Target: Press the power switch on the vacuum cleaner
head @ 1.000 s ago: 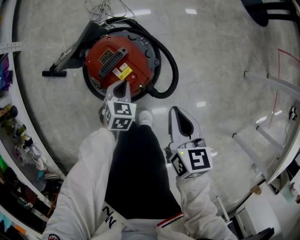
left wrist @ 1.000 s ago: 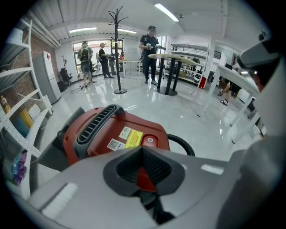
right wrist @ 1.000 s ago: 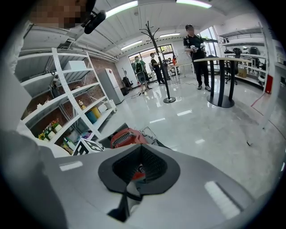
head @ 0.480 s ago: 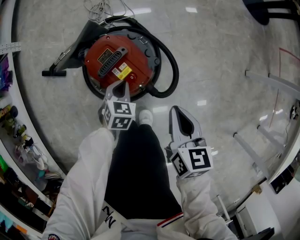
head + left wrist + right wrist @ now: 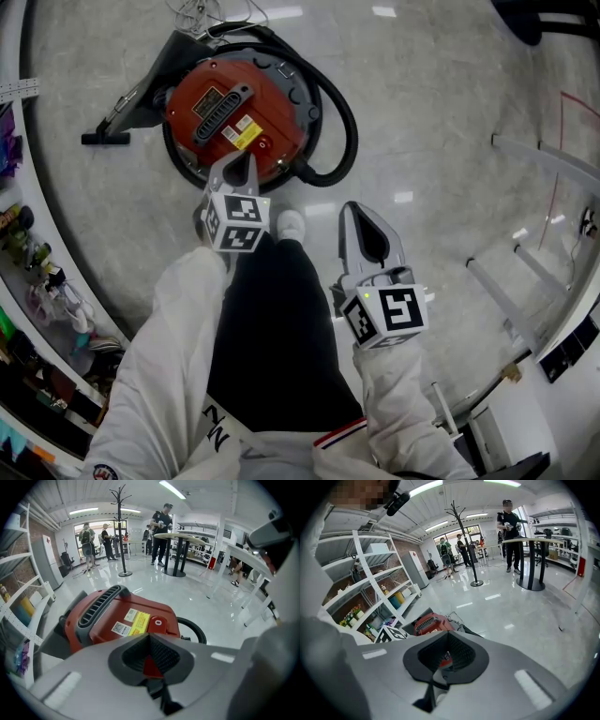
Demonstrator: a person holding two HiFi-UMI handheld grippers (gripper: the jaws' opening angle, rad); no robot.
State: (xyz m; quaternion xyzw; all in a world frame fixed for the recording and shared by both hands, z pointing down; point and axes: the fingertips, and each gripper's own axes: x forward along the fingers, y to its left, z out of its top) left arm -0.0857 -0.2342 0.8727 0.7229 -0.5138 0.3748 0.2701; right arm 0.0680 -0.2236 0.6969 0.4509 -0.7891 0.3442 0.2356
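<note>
A round red vacuum cleaner (image 5: pixel 234 114) sits on the floor ahead of the person's shoe. A small round switch (image 5: pixel 265 145) is on its near top side, beside a yellow label. My left gripper (image 5: pixel 247 161) is shut and empty, with its tip over the vacuum's near rim, just short of the switch. In the left gripper view the vacuum cleaner (image 5: pixel 117 616) fills the middle and the switch (image 5: pixel 158 621) sits just above the closed left gripper (image 5: pixel 150 635). My right gripper (image 5: pixel 352 210) is shut and empty, held over bare floor to the right.
A black hose (image 5: pixel 343 131) loops round the vacuum's right side and a floor nozzle (image 5: pixel 105 138) lies to its left. Stocked shelves (image 5: pixel 28 253) curve along the left. White frame legs (image 5: pixel 525 281) stand at the right. A coat stand (image 5: pixel 121 531), a round table (image 5: pixel 180 538) and people are farther off.
The whole scene has slid slightly up in the head view. Both grippers keep the same stance relative to the vacuum and stay shut.
</note>
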